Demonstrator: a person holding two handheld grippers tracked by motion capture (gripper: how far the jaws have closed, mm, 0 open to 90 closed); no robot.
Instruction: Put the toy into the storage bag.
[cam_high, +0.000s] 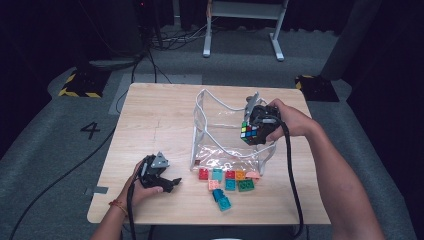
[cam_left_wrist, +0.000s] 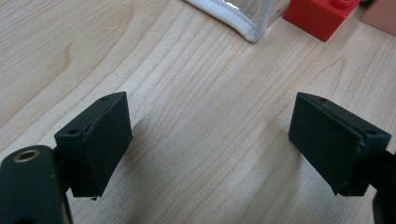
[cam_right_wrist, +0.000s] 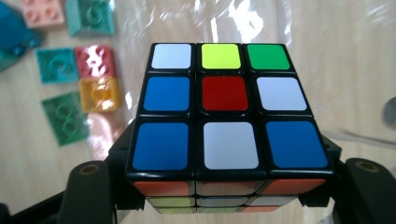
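Observation:
My right gripper (cam_high: 254, 131) is shut on a colour cube (cam_high: 249, 132) and holds it over the open top of a clear plastic bag (cam_high: 225, 135) with white trim. In the right gripper view the cube (cam_right_wrist: 229, 112) sits clamped between the two black jaws, its face showing blue, white, red, yellow and green squares. My left gripper (cam_high: 172, 184) rests low on the table at the front left, open, with bare wood between its pads (cam_left_wrist: 100, 140). A corner of the bag (cam_left_wrist: 243, 23) and a red brick (cam_left_wrist: 322, 16) lie just beyond it.
Several toy bricks in red, teal, orange, pink and green lie in front of the bag (cam_high: 227, 180), with a blue one (cam_high: 221, 199) nearer the front edge. The wooden table (cam_high: 155, 120) has bare room on its left half. Desk legs and cables stand on the floor behind.

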